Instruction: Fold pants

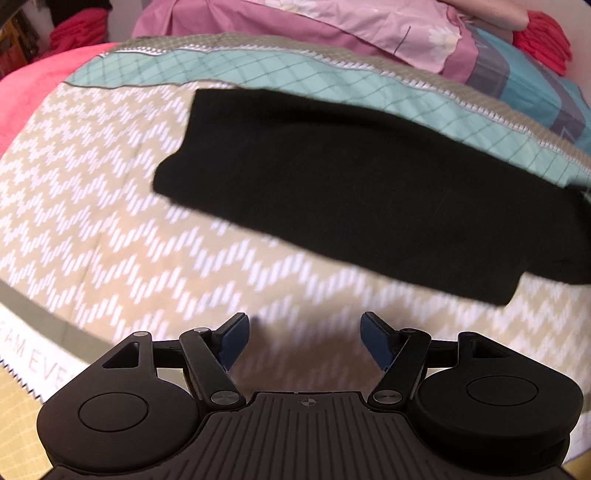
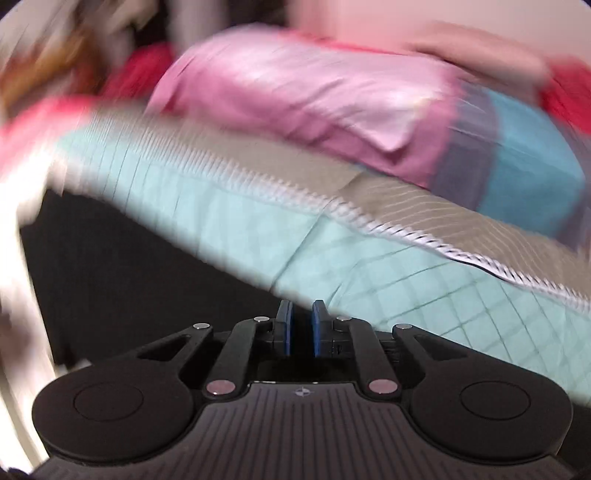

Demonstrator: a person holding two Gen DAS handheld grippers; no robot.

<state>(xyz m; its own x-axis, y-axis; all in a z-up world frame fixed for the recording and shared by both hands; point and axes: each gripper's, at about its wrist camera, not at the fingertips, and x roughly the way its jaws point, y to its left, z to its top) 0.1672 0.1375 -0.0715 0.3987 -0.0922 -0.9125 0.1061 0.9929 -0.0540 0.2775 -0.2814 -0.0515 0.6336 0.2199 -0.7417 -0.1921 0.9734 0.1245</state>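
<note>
The left claw (image 1: 306, 341) is spread and empty above the zigzag bedspread (image 1: 110, 206); the right claw (image 2: 300, 332) is nearly pressed together, nothing visibly pinched; the black pants (image 1: 351, 192) lie folded on the bedspread, far edge overlapping its teal band (image 1: 258, 77); best, I judge, to press flat and square edges gently.

Bed w/ tan-and-white zigzag quilt (image 1: 110, 206); mint quilted blanket (image 1: 258, 74) w/ grey zigzag-edged border along far side. Pink pillow (image 1: 332, 26) behind it, blue/grey striped cloth (image 1: 517, 74) just beside. Red fabric (image 1: 546, 37) at far corners, prob. towels; right wrist view too blurred to tell.
</note>
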